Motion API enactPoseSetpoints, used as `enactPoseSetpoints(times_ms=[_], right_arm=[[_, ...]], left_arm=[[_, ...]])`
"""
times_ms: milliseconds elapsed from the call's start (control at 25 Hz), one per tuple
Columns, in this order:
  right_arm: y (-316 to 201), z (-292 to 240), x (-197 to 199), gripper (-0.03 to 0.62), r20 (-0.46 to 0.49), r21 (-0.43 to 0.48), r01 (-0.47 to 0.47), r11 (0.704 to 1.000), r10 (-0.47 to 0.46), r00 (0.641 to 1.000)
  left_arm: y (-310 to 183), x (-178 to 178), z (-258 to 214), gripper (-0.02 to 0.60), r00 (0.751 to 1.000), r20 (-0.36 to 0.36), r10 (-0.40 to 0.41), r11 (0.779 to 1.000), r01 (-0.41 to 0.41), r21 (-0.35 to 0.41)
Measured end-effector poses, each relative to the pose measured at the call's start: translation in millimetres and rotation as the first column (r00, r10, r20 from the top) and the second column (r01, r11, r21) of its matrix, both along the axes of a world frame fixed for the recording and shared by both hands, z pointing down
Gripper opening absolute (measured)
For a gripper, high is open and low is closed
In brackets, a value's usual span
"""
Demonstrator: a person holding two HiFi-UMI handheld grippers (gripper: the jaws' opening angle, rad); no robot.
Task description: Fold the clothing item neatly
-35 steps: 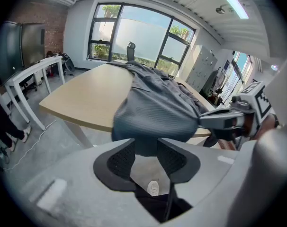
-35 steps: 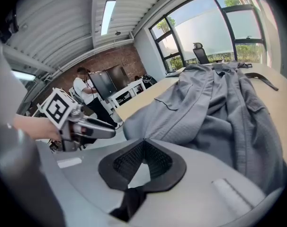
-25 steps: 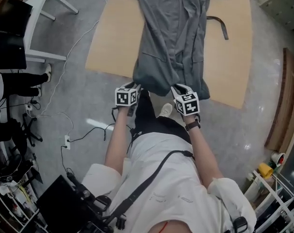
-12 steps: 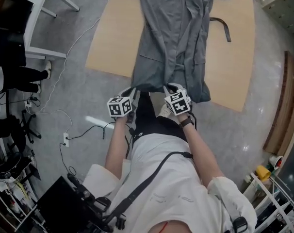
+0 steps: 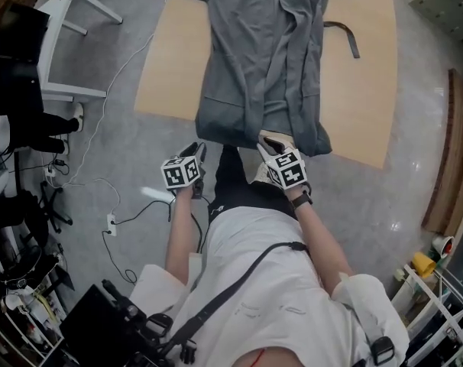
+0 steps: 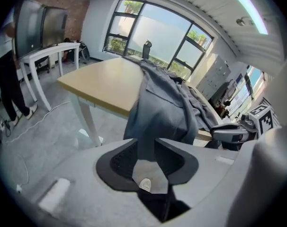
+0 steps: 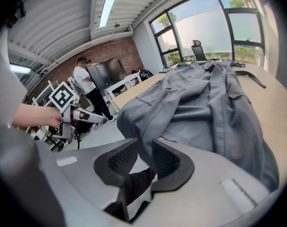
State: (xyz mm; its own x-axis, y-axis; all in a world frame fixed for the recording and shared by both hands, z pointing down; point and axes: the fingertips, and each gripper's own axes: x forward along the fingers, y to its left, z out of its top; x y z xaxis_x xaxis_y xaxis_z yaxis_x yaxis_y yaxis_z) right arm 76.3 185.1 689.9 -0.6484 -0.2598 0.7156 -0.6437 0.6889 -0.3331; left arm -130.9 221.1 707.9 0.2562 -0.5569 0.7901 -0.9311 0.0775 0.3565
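Note:
A grey garment (image 5: 270, 60) lies lengthwise on the wooden table (image 5: 178, 60), its hem hanging over the near edge. My left gripper (image 5: 195, 153) hovers just below the hem's left corner. Its jaws have just been opening, and in the left gripper view (image 6: 146, 145) the garment (image 6: 167, 108) hangs beyond the gap, not pinched. My right gripper (image 5: 271, 139) is at the hem right of the middle. There a fold of the garment (image 7: 205, 103) runs into the narrow gap of that gripper (image 7: 144, 148). Its jaws have just been opening slightly, with the cloth still between the pads.
A dark belt (image 5: 346, 37) lies on the table right of the garment. A white side table (image 5: 63, 44) and a standing person (image 5: 33, 125) are at the left. Cables (image 5: 117, 220) trail over the floor. My own legs and a shoe (image 5: 258, 174) are below the hem.
The hem's left corner has shifted left. My left gripper has let go of it and moved left, away from the cloth. My right gripper has stayed at the hem.

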Motion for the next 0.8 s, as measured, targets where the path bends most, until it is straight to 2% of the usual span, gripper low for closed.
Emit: enactPoseSetpoints(times_ms=[160,360,520,600,800], right_arm=[[-5.0,-18.6,54.5,0.094,0.021,0.019,-0.170,0.985,0.169,0.985],[2.3,-28.4,107.9,0.094,0.027,0.015,-0.352,0.936,0.351,0.936],[-0.9,-29.1,127.8,0.112,-0.014,0.065,-0.398,0.915,0.399,0.917],[-4.5,-28.7,132.2,0.111,-0.021,0.074,-0.420,0.905,0.422,0.906],[-13.8,-22.2,133.5,0.107,-0.049,0.057,-0.499,0.864,0.502,0.863]], left_arm=[[-42.9,28.3,-43.0,0.117,0.993,0.026,0.118,0.988,-0.120,0.099],[-117.4,79.0,-94.2,0.117,0.962,0.032,0.271,0.940,-0.272,0.208],[-194.3,116.4,-110.9,0.117,0.943,-0.007,0.333,0.917,-0.322,0.235],[-234.7,134.8,-115.8,0.117,0.932,0.003,0.363,0.903,-0.353,0.244],[-325.1,188.8,-108.0,0.117,0.877,-0.004,0.481,0.854,-0.467,0.230]])
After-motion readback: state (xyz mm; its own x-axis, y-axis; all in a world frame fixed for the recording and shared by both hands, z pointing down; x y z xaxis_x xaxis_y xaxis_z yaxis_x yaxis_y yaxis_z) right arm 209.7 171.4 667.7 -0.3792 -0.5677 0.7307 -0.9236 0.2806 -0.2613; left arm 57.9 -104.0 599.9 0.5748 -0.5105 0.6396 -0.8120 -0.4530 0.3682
